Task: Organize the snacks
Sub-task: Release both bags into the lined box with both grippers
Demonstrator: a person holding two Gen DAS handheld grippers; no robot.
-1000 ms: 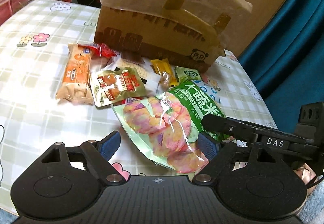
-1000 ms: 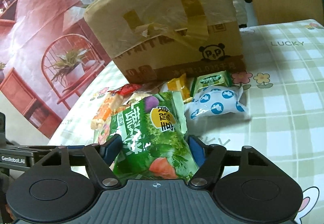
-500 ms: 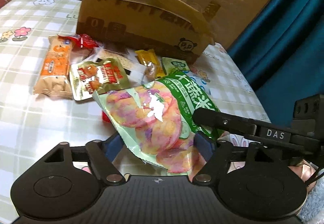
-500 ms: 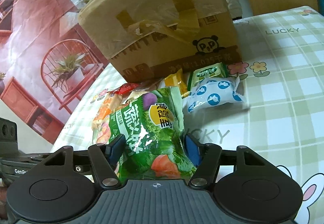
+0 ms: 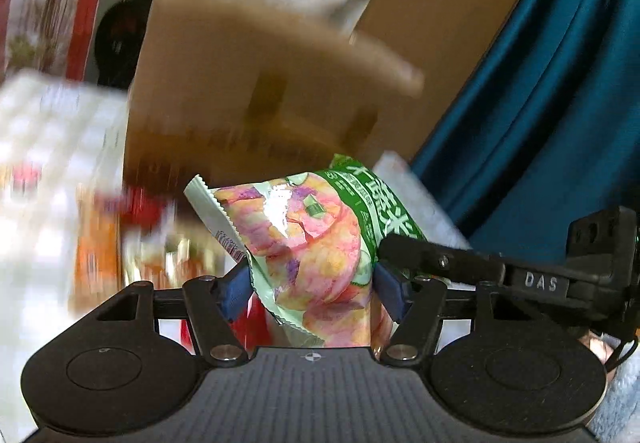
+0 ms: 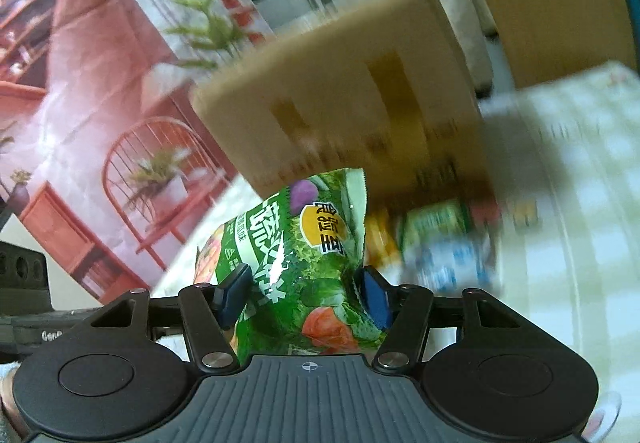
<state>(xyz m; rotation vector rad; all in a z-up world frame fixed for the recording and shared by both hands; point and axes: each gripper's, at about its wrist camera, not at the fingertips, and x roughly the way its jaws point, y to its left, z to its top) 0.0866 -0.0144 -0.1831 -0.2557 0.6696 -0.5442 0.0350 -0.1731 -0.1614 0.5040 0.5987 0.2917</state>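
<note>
Across the upper centre of both views stands a blurred cardboard box [image 5: 256, 91] [image 6: 352, 99] on the checked worktop [image 6: 576, 171]. Lower centre, left view: green snack bag [image 5: 316, 243] between the left tongs [image 5: 314, 283], blue pads [image 5: 236, 285] pressing its sides; jaws have just been closing on it. Lower centre, right view: the right tongs [image 6: 302, 293] pinch the same bag [image 6: 296, 263], jaws likewise just closing. Small packets [image 6: 436, 239] lie blurred right of centre by the box.
</note>
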